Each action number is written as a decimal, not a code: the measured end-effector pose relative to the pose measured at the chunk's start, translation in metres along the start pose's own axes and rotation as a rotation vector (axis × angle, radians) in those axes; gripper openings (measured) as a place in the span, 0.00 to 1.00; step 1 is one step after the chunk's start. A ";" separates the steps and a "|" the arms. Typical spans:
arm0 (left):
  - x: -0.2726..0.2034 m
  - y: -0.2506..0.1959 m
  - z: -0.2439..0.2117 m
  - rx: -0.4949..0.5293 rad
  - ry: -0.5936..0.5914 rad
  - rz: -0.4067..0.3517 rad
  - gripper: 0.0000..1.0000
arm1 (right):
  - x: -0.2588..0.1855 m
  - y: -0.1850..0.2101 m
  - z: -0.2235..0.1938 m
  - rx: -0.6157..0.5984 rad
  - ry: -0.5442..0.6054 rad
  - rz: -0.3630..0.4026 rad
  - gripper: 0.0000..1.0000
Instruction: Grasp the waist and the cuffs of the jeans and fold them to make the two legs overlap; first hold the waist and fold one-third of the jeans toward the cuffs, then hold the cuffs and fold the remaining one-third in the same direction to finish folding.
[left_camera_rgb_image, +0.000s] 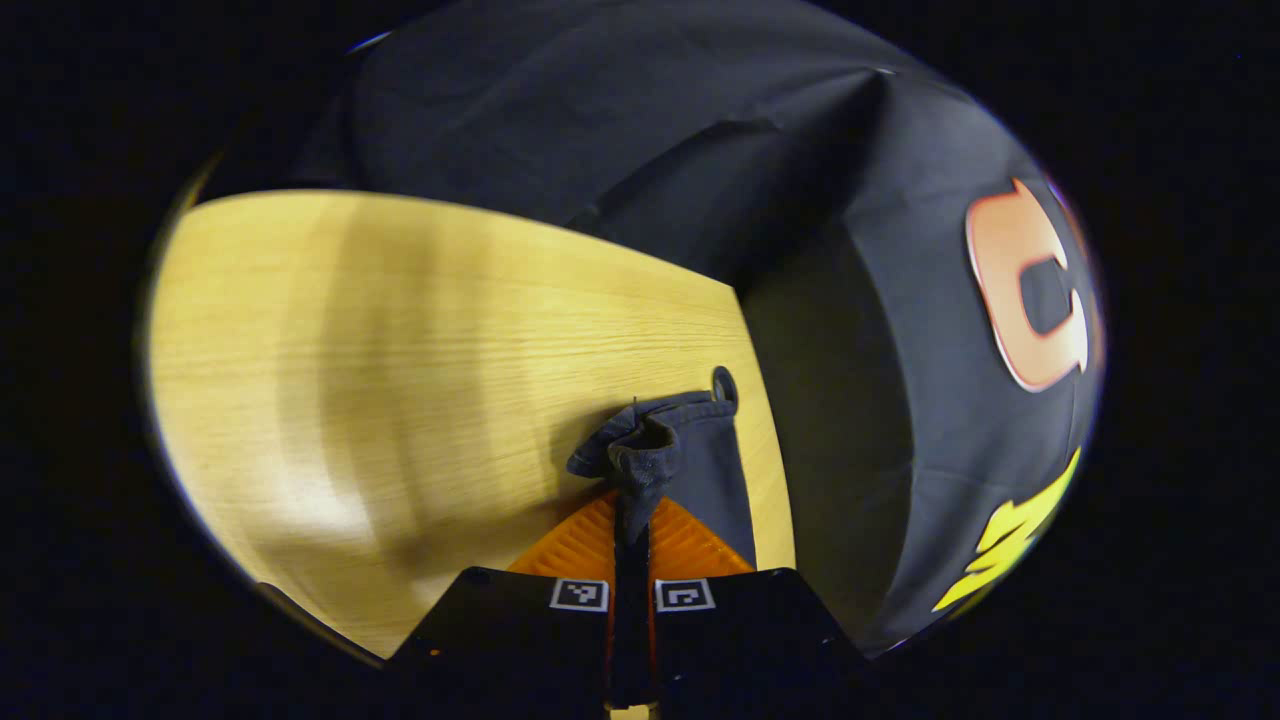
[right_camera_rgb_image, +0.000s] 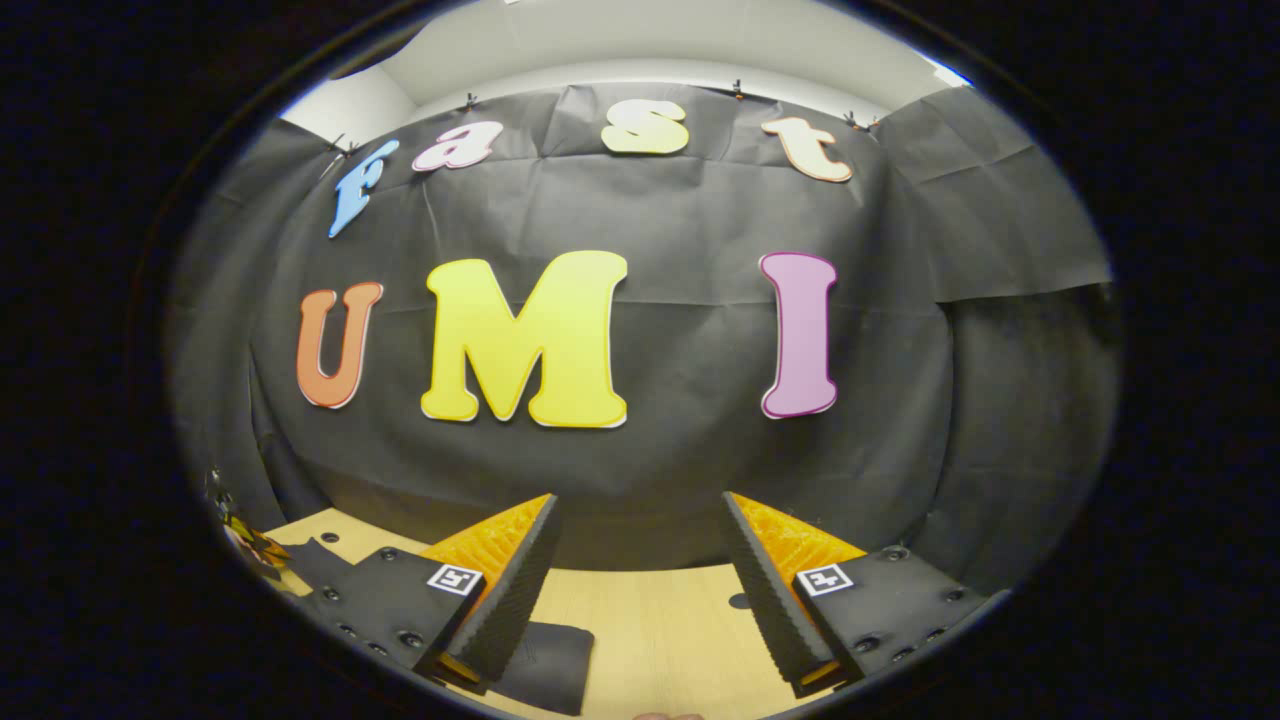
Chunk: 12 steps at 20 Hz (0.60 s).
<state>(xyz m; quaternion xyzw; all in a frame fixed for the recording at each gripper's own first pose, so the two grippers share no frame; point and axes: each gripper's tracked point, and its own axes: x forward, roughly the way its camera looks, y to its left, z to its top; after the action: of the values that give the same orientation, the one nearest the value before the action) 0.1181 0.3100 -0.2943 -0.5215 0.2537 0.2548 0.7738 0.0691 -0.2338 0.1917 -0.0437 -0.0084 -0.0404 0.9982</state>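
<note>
In the left gripper view my left gripper (left_camera_rgb_image: 632, 510) is shut on a bunched edge of the dark jeans (left_camera_rgb_image: 650, 455), and more of the cloth hangs down to the right of the fingers toward the wooden table (left_camera_rgb_image: 400, 380). Which part of the jeans this is, I cannot tell. In the right gripper view my right gripper (right_camera_rgb_image: 640, 505) stands wide open above the table (right_camera_rgb_image: 660, 620), nothing between its fingers. A flat piece of the jeans (right_camera_rgb_image: 545, 660) lies on the table just below and beside its left finger (right_camera_rgb_image: 510, 590).
The table's right edge (left_camera_rgb_image: 765, 440) drops off toward the black cloth wall. A small dark round hole (left_camera_rgb_image: 723, 384) sits near that edge, and a similar dark spot (right_camera_rgb_image: 738, 600) lies by my right finger. A small unclear object (right_camera_rgb_image: 240, 535) shows at the far left.
</note>
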 end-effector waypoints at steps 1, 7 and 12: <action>-0.005 -0.013 0.003 0.066 -0.018 -0.013 0.03 | 0.000 -0.003 0.003 0.009 -0.004 -0.006 0.99; -0.061 -0.143 -0.006 0.598 -0.155 -0.138 0.04 | -0.005 -0.015 0.005 0.041 -0.001 -0.021 0.98; -0.108 -0.226 -0.044 0.913 -0.223 -0.274 0.03 | -0.012 -0.033 0.003 0.069 0.005 -0.046 0.98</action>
<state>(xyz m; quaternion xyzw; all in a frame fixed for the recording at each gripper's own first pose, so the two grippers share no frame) 0.1813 0.1806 -0.0840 -0.1270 0.1840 0.0677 0.9723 0.0548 -0.2652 0.1975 -0.0087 -0.0083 -0.0631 0.9979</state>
